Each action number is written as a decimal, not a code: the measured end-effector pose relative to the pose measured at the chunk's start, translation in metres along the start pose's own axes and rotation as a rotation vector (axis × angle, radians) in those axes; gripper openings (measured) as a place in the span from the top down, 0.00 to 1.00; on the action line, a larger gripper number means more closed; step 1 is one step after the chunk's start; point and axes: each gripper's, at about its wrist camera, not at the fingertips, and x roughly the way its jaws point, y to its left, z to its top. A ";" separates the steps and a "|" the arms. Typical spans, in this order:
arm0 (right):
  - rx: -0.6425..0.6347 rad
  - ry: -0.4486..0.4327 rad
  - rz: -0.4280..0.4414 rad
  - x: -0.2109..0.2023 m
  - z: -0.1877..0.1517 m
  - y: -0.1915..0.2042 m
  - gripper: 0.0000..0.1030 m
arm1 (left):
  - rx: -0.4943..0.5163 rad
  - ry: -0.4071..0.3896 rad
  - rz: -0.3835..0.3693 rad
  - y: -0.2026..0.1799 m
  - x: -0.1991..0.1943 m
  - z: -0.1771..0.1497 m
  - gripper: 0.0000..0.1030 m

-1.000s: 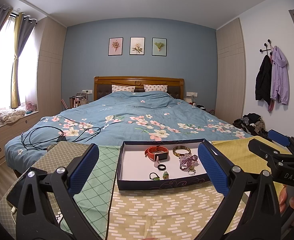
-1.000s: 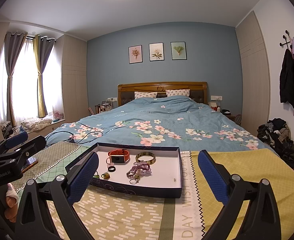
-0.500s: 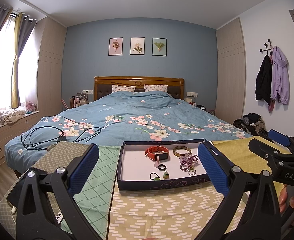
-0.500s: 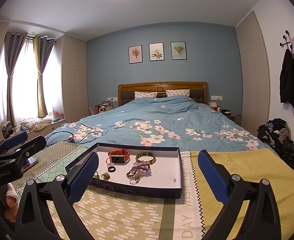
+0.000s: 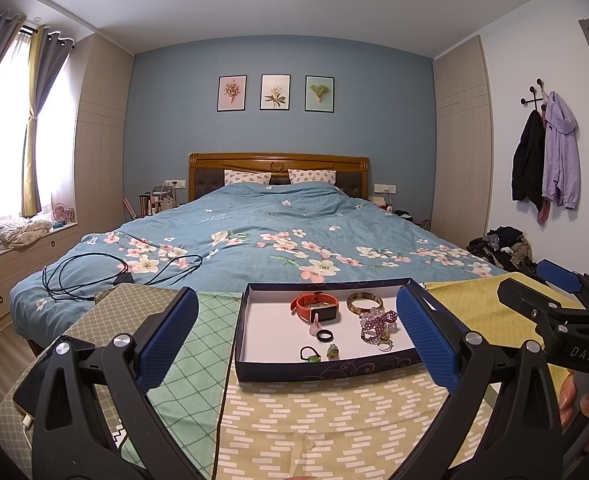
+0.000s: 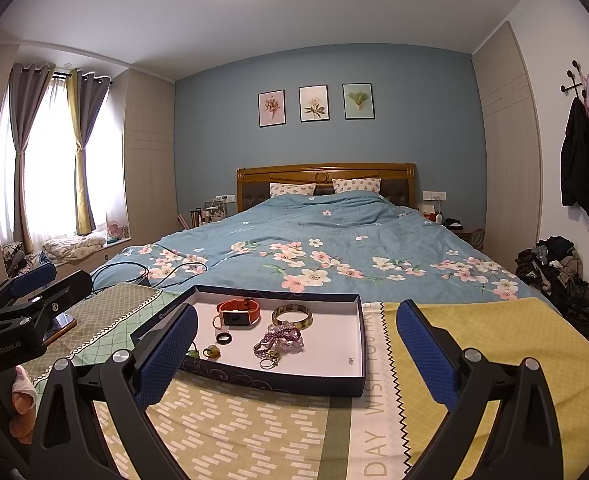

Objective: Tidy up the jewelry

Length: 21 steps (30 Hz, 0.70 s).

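Both grippers hover above a patterned cloth (image 5: 334, 420) at the foot of a bed (image 5: 278, 236), each with its jaws spread wide and holding nothing. The left gripper (image 5: 294, 344) faces a shallow dark blue box (image 5: 326, 370) with a white floor, its 2 blue-padded fingers (image 5: 166, 340) framing the box from either side in the left wrist view. The right gripper (image 6: 294, 352) sits further right, so the same box lies toward its left finger. All the jewelry is inside the box: an orange-strapped smartwatch (image 5: 316, 306) near the back wall, a tortoiseshell bangle (image 5: 365, 303) just right of it, a purple beaded bracelet (image 5: 378, 320) in front of the bangle, a black ring (image 5: 323, 335) near the middle, and a green-stoned ring (image 5: 309, 354) beside a small green charm (image 5: 333, 351) by the front wall. A tiny earring (image 6: 350, 360) lies alone at the box's right side. Black cables (image 5: 90, 276) are coiled on the floral duvet behind.
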 end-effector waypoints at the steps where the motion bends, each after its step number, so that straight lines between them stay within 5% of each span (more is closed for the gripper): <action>1: -0.001 0.001 0.000 0.000 0.001 -0.001 0.07 | 0.001 0.000 0.001 0.000 0.000 0.000 0.05; 21: 0.005 0.007 0.002 0.002 0.001 0.000 0.07 | 0.001 0.000 0.001 0.000 0.000 0.000 0.05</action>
